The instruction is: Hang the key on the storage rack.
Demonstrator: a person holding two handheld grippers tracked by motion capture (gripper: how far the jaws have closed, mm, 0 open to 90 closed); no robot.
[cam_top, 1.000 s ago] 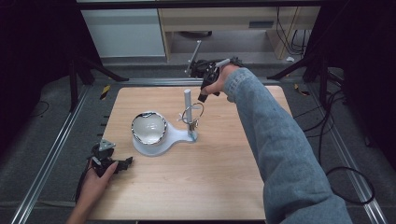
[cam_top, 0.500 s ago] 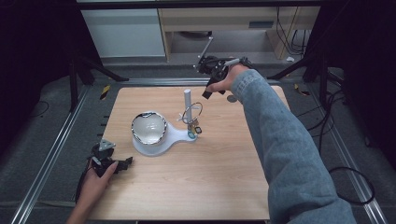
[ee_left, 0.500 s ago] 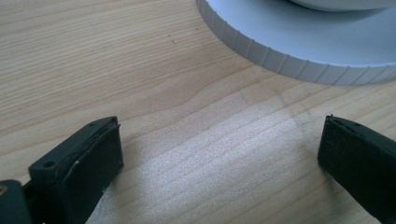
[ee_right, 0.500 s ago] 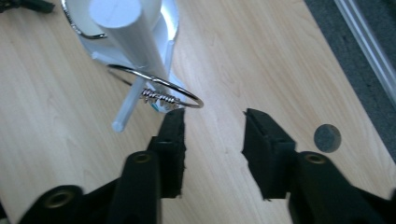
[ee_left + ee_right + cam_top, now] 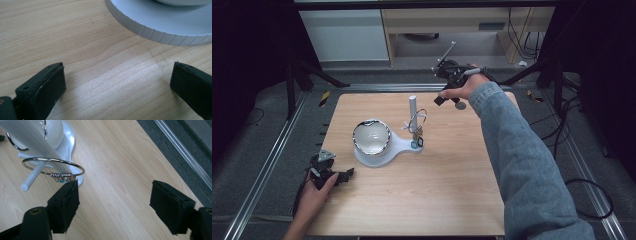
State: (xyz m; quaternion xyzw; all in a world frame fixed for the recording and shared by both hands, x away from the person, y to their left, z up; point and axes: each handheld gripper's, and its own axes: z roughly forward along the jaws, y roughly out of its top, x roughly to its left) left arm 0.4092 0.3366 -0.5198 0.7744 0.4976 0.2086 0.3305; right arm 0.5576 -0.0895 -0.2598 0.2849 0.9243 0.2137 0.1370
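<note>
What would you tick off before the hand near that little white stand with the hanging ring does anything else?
1. Bracelet hangs on the white stand: ok.
2. Right tongs free of the bracelet: ok, the jaws have just been opening, nothing between them.
3. Stand upright on its base: ok.
4. Bowl seated on the base's round end: ok.
5. Left tongs open and holding nothing, on the table beside the base: ok.
6. Bracelet fully settled and not swinging: cannot tell.
</note>
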